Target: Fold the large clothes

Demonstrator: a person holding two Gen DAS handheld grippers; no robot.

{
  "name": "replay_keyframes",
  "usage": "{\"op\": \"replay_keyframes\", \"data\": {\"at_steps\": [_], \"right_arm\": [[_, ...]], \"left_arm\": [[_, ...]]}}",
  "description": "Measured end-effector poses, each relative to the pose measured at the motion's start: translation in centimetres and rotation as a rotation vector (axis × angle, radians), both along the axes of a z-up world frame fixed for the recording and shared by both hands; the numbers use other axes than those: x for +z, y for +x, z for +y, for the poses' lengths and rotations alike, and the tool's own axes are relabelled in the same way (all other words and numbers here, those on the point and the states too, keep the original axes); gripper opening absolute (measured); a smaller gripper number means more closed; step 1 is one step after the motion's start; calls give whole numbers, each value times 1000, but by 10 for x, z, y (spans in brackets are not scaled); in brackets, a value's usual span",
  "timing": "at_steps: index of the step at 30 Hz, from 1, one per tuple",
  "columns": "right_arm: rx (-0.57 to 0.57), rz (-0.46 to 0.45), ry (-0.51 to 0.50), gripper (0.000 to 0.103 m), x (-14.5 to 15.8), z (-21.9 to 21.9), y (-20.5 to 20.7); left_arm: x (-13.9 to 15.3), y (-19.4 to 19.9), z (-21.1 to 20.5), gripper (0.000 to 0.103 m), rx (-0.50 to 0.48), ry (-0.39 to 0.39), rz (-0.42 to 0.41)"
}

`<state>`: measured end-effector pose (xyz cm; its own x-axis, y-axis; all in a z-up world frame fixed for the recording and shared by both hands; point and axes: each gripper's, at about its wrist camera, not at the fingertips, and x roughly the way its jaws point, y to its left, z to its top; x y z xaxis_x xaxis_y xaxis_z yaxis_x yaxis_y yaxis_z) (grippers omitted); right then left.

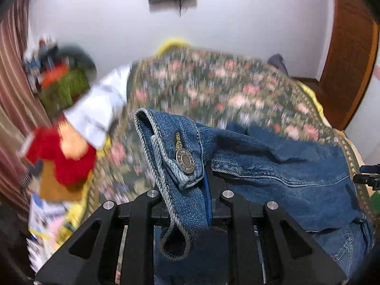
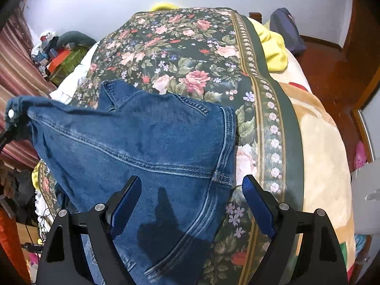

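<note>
Left gripper pinches the denim jacket cuff, probably firmly; right gripper gapes wide, empty. Carry the sleeve across, keeping the body flat on the floral bedspread.

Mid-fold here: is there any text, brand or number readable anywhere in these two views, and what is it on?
Nothing is legible enough to quote.
Metal button on the denim jacket cuff held in the left gripper: raised lettering rings its rim, too small and worn to read.
Clutter by the wall: any labels are motion-blurred.
Floral bedspread: pattern only, no text.
</note>
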<state>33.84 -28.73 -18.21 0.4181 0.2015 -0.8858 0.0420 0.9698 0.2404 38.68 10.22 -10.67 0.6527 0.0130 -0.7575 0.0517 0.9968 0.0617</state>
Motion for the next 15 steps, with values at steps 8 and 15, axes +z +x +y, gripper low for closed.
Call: {"op": "replay_keyframes", "data": {"at_steps": [8, 15], "right_arm": [[-2, 102, -24, 86, -39, 1, 15], [-1, 112, -30, 92, -47, 3, 16]], "left_arm": [[-99, 5, 38, 20, 85, -119, 243], [-130, -4, 31, 44, 31, 25, 336]]}}
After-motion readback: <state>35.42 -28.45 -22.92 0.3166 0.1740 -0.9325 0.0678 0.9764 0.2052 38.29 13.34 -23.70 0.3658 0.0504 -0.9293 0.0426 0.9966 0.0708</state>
